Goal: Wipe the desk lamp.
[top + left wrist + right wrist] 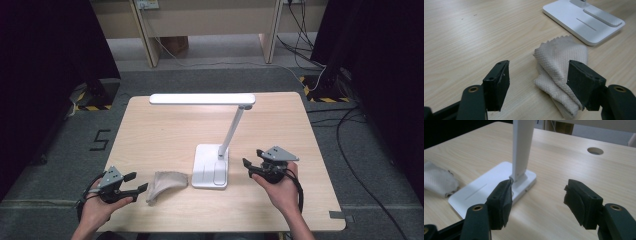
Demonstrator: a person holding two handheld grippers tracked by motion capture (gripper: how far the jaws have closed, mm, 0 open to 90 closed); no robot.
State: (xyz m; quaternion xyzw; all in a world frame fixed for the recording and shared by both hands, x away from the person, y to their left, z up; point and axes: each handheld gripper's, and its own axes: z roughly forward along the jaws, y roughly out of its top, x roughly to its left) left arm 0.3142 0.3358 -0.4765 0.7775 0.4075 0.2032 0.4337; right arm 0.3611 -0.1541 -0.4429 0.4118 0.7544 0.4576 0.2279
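Both grippers spread wide, nothing gripped, cloth and lamp on table.
Left gripper (136, 183) sits near the front-left corner of the light wooden table (165, 130), jaws released beside the folded beige textured cloth (165, 184); the cloth lies near the front edge, just left of the white desk lamp's flat base (210, 172). Right gripper (253, 161) is right of that base, jaws apart, empty.

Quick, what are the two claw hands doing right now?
Left gripper: open, holding nothing, cloth lying between its jaws.
Right gripper: open, holding nothing, beside the lamp.
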